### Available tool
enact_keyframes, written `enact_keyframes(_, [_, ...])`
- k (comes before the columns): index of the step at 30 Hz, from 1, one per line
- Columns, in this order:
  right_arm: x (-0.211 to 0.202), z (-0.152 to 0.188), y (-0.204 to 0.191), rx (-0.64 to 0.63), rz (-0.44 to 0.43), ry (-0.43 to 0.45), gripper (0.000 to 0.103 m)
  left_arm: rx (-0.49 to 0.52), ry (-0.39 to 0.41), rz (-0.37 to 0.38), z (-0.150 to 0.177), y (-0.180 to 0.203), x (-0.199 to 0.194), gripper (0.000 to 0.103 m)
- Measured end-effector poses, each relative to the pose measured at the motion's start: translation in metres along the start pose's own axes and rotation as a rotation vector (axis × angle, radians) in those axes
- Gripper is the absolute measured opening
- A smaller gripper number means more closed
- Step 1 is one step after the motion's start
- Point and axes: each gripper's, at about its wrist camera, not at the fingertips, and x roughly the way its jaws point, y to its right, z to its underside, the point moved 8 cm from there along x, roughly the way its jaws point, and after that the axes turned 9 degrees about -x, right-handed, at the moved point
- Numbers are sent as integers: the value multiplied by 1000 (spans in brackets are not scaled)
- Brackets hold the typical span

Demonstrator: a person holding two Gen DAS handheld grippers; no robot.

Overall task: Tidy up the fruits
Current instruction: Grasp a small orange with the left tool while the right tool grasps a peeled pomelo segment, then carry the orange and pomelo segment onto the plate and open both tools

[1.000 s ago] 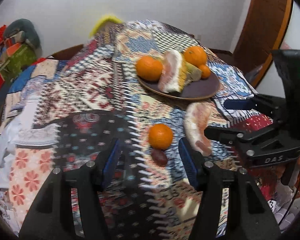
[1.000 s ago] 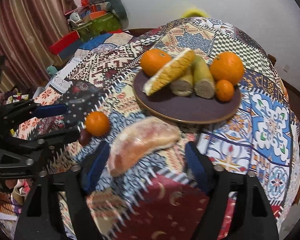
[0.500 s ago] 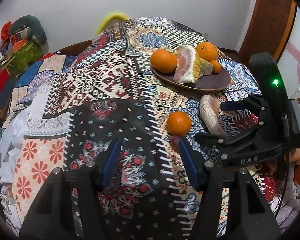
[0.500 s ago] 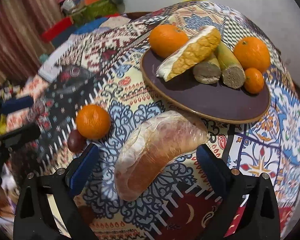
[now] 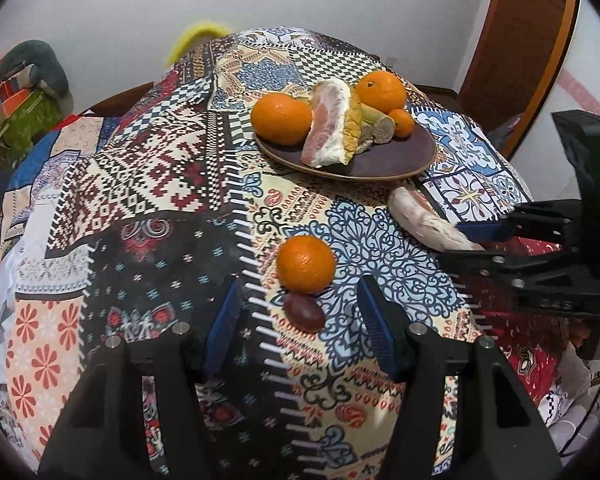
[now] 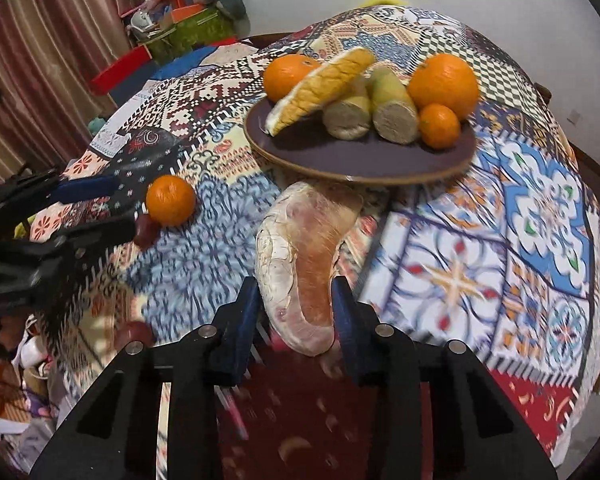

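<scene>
One marking is present. In the left wrist view, embossed lettering stands on the black body of the right tongs (image 5: 470,242), on the lower face of the frame behind the blue pads. At this frame the characters are faint and blurred; they appear to read "DAS", but the reading is not certain. No other text, label, brand, number or sign is legible in either view, neither on the fruit, the plate nor the patterned cloth.
</scene>
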Motion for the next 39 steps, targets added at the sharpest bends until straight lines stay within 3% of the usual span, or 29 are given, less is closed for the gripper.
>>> enact_keyframes(6, [-6, 1, 4, 24, -9, -10, 38, -5, -14, -5, -4, 3, 13, 60])
enact_keyframes(11, [8, -11, 10, 56, 0, 13, 48, -12, -23, -3, -7, 1, 19, 60])
enact_keyframes(17, [20, -17, 10, 44, 33, 38, 46, -27, -38, 6, -8, 2, 28, 60])
enact_keyframes(23, [8, -10, 16, 73, 4, 62, 41, -38, -42, -5, -9, 0, 36, 57])
enact_keyframes(26, [2, -6, 17, 71, 18, 74, 41, -40, -42, -25, -11, -3, 39, 49])
enact_keyframes(28, [-1, -4, 18, 72, 18, 78, 40, -51, -44, 1, -13, -2, 39, 38])
enact_keyframes(39, [-36, -13, 19, 53, 54, 154, 40, -40, 4, 12, -25, 6, 19, 37])
